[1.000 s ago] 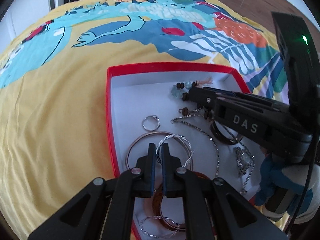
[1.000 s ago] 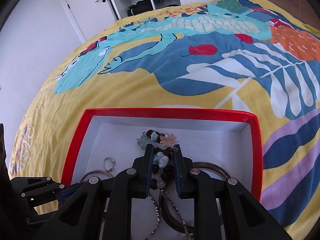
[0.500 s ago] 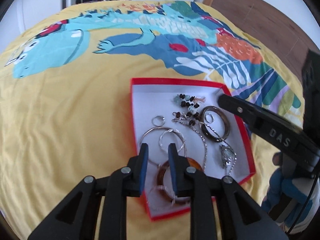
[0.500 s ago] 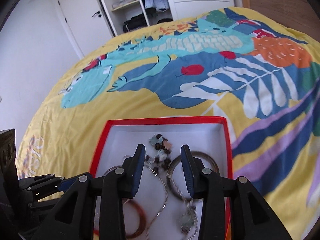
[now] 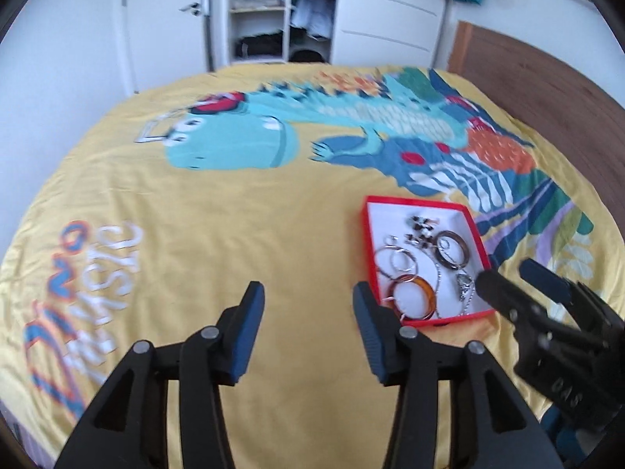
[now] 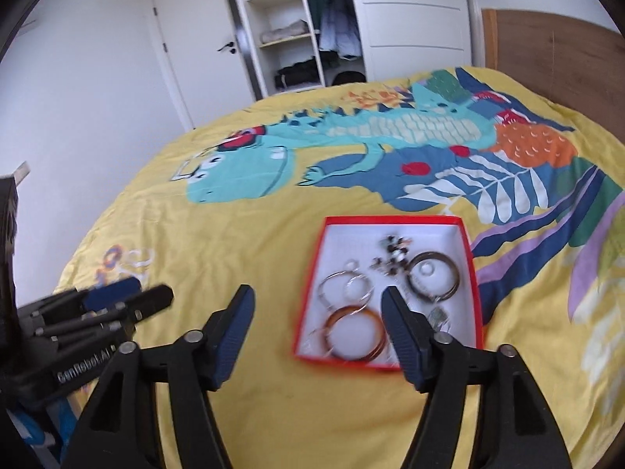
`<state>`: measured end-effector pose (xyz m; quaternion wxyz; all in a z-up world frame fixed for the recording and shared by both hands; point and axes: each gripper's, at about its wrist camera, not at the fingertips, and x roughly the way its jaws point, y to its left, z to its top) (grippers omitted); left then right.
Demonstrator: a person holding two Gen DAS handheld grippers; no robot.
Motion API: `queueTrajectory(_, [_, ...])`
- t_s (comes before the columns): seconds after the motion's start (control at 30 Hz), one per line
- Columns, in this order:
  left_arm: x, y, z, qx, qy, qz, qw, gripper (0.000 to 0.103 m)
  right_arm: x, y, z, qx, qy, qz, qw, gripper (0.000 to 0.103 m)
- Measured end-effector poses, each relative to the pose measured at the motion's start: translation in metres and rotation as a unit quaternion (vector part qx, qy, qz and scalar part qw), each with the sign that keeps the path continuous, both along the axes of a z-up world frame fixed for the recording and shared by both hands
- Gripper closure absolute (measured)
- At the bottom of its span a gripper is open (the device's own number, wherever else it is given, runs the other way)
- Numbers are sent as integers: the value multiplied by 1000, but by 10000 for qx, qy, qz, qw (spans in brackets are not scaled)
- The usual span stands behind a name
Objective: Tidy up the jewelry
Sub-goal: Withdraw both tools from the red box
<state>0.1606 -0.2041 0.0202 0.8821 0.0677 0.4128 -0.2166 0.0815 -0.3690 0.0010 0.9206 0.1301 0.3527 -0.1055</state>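
A red box with a white inside (image 5: 479,237) (image 6: 473,273) lies on the yellow bedspread. It holds an amber bangle (image 5: 427,293) (image 6: 336,316), silver hoops (image 5: 398,260) (image 6: 343,287), a dark bangle (image 5: 451,251) (image 6: 453,273), a beaded piece (image 5: 420,226) (image 6: 394,252) and a silver chain (image 5: 466,289). My left gripper (image 5: 308,297) is open and empty, raised above the bedspread to the left of the box. My right gripper (image 6: 316,301) is open and empty, raised near the box's front; it also shows in the left wrist view (image 5: 515,279).
The bedspread (image 5: 195,215) has a dinosaur print. An open wardrobe (image 6: 297,35) and a white door (image 6: 195,51) stand behind the bed. A wooden headboard (image 5: 547,90) is at the right. The left gripper shows in the right wrist view (image 6: 129,293).
Both grippers have let go of the jewelry, opened wide and pulled up and back from the box. The box now looks small and far.
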Motion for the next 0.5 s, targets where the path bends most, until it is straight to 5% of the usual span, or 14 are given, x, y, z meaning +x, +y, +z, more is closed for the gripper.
queueTrajectory(0.5, [-86,118,66,-38,-849,623,9944,53,-82,84,47,-357,-414,90,9985,12])
